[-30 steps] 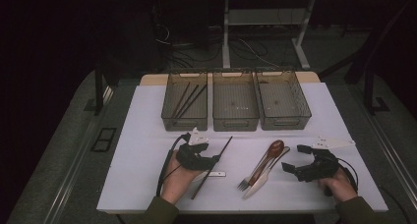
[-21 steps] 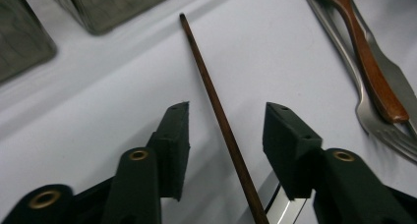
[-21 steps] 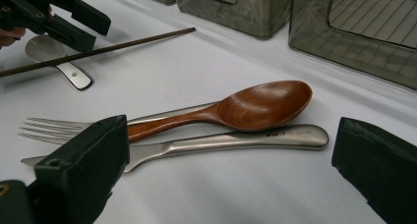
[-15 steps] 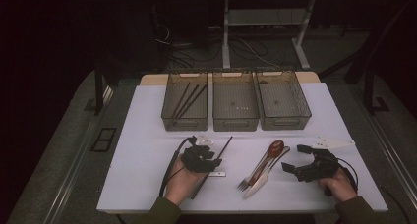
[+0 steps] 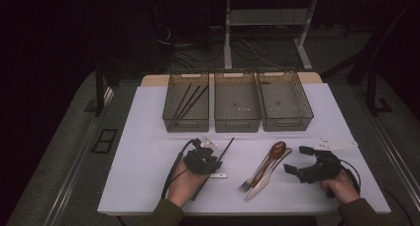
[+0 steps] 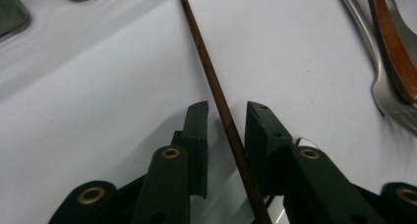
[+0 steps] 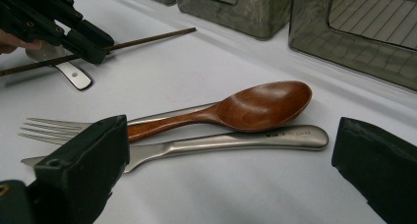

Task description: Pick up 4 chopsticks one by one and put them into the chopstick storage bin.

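Left tongs (image 6: pixel 226 121) down over the dark chopstick (image 6: pixel 211 81); jaws have just been closing and now stand narrow, one either side of the stick. A sliver of gap shows on the left pad's side, so not yet a firm pinch as far as I can tell. Chopstick lies flat on the white tabletop (image 5: pixel 148 137), near the front edge left of centre, its tip pointing toward the left bin (image 5: pixel 186 108), which already holds similar sticks.

Right tongs (image 5: pixel 301 162) wide and idle near the front right corner, facing the wooden spoon (image 7: pixel 231 111), fork (image 7: pixel 54 128) and knife (image 7: pixel 236 141) lying together.

Notes for a good grasp:
- The stick runs slightly skew across the jaws; square the pads to it before the final squeeze, or it may roll out.
- Finish closing while still low on the tabletop, then lift.
- The grip looks to sit toward the near end; expect the far tip to droop, so lift level and high enough to clear the bin wall.
- A small metal piece (image 5: pixel 216 175) lies just by the jaws; keep off it.
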A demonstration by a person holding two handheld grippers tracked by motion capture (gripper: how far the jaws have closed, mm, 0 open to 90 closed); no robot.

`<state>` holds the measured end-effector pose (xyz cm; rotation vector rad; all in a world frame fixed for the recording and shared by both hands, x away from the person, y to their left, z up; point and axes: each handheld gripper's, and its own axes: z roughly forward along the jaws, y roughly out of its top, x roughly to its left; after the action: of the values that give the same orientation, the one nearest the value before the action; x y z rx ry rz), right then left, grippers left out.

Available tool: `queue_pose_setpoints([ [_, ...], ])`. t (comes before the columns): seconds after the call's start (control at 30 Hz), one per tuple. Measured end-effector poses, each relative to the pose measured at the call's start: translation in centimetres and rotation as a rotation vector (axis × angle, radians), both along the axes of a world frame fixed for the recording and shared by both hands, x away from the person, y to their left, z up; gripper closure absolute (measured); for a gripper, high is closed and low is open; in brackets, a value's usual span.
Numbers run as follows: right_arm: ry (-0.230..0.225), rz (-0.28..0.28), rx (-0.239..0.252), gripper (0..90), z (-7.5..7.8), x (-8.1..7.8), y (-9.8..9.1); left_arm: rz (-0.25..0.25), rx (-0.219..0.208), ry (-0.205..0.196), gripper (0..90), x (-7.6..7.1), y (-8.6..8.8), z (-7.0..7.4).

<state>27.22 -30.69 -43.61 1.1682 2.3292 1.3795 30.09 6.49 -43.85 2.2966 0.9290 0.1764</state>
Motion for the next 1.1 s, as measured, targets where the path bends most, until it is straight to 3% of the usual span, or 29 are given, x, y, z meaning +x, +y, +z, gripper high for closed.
queue_pose_setpoints([
  [0.5, 0.001, 0.0, 0.001, 0.8, 0.0, 0.0, 0.0, 0.01, 0.026, -0.01, 82.4, 0.0, 0.1, 0.1],
  [1.1, 0.002, 0.002, -0.003, 0.8, 0.0, 0.0, 0.1, -0.003, -0.002, 0.002, 84.5, -0.1, 0.3, 1.3],
])
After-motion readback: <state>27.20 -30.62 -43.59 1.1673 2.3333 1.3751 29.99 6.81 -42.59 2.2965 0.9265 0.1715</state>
